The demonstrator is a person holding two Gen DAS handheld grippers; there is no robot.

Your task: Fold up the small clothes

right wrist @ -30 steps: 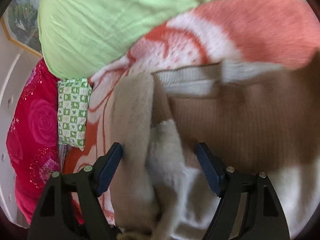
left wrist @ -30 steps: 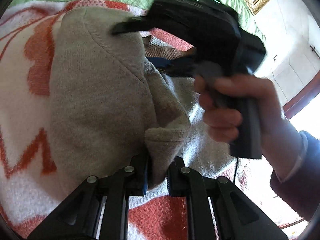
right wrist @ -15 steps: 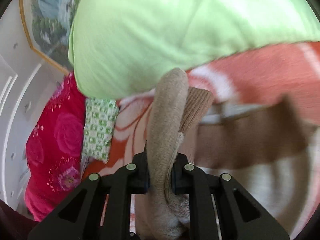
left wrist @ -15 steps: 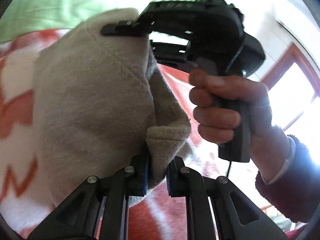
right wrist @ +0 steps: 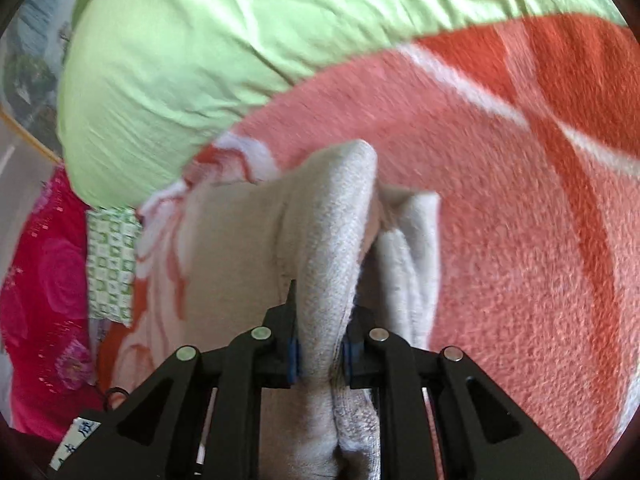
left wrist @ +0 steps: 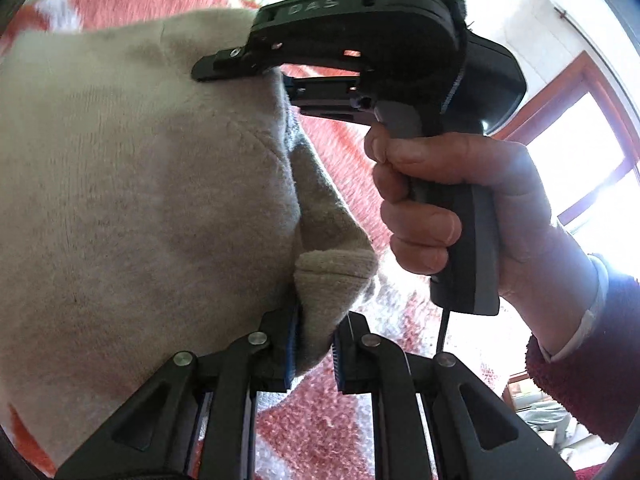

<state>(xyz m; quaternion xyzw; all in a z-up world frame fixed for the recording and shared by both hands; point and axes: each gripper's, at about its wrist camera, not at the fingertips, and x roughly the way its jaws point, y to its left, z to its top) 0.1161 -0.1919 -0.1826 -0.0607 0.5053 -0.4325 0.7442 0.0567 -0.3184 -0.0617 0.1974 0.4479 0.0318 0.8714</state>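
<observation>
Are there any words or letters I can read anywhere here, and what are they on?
"DAS": raised letters on the black housing of the right gripper, seen from the left wrist camera.
White label on the right gripper's body, bottom left of the right wrist view: dark printed characters, partly cut off and too blurred to read.
Nothing readable on the beige garment, the blanket or the pillow.

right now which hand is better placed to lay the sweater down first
Right, probably. The right gripper pinches the sweater low over the blanket; the left gripper also holds a fold, but no nearer.
</observation>
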